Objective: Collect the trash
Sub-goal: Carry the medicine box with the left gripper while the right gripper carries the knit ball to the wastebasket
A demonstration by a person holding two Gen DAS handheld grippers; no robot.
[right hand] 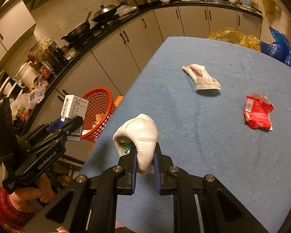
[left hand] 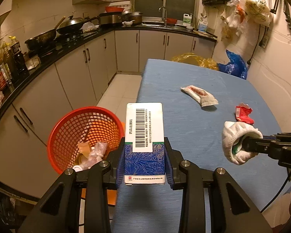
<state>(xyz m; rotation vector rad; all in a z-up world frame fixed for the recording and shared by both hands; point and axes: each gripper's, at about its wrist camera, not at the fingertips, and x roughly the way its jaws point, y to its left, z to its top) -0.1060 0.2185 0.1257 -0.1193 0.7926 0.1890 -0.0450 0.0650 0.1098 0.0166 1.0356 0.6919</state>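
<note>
Over the blue-clothed table (left hand: 184, 128), my left gripper (left hand: 144, 155) pinches a barcoded medicine box (left hand: 144, 136) upright at the table's near-left edge — just beside the red mesh basket (left hand: 71, 124), which stands off that edge with scraps already inside. My right gripper (right hand: 144, 161) clamps a balled white glove (right hand: 139, 134) above the table's near end. Farther along the cloth lie a white wrapper (right hand: 202, 76) and — well apart — a crumpled red packet (right hand: 258, 112).
</note>
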